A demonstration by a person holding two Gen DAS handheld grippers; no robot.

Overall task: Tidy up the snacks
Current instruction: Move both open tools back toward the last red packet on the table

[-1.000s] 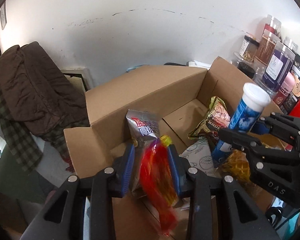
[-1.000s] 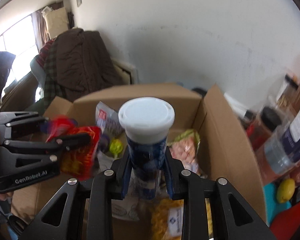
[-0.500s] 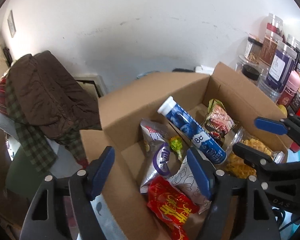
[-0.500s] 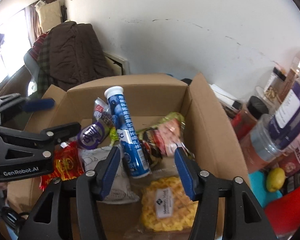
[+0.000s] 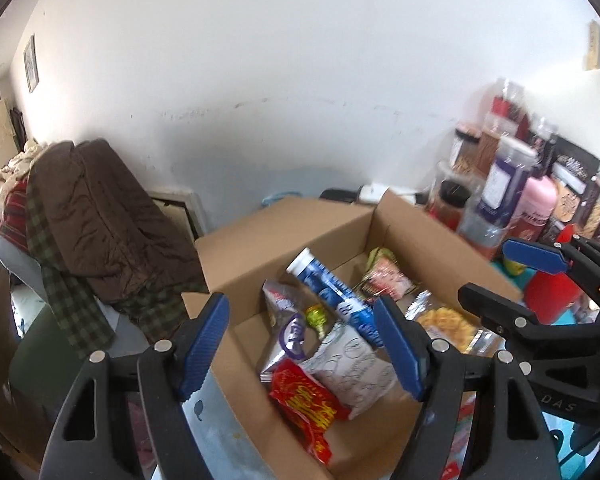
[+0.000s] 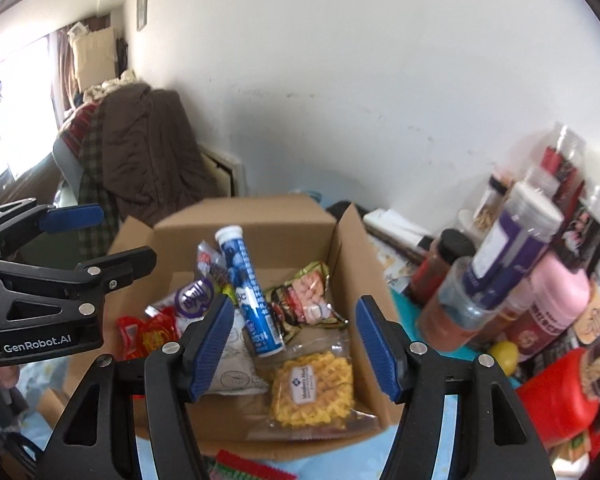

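We find the snacks lying together in the open brown cardboard box [image 6: 356,248]: the blue cylindrical tube with a white cap [image 6: 246,288] leans across the middle of the pile, its cap toward the far wall of the box; the red and yellow foil snack packet [image 5: 306,400] lies at the near left corner; a white printed pouch [image 5: 350,364] sits just beside it; a clear bag of yellow waffle-shaped crisps [image 6: 314,388] occupies the near right corner; a green and pink nut packet [image 6: 306,296] rests against the right wall. We hold the left tool [image 5: 302,346] above the near left edge of the box, its blue-padded jaws standing wide with nothing between them. We hold the right tool [image 6: 294,350] above the near right part of the box, jaws moderately wide and likewise gripping nothing. To the right of the box stands a cluster of jars and bottles [image 6: 512,264], including a pink bottle [image 6: 560,292] and a red container [image 6: 556,392]. A brown quilted jacket [image 5: 100,220] is draped over a chair at the left.
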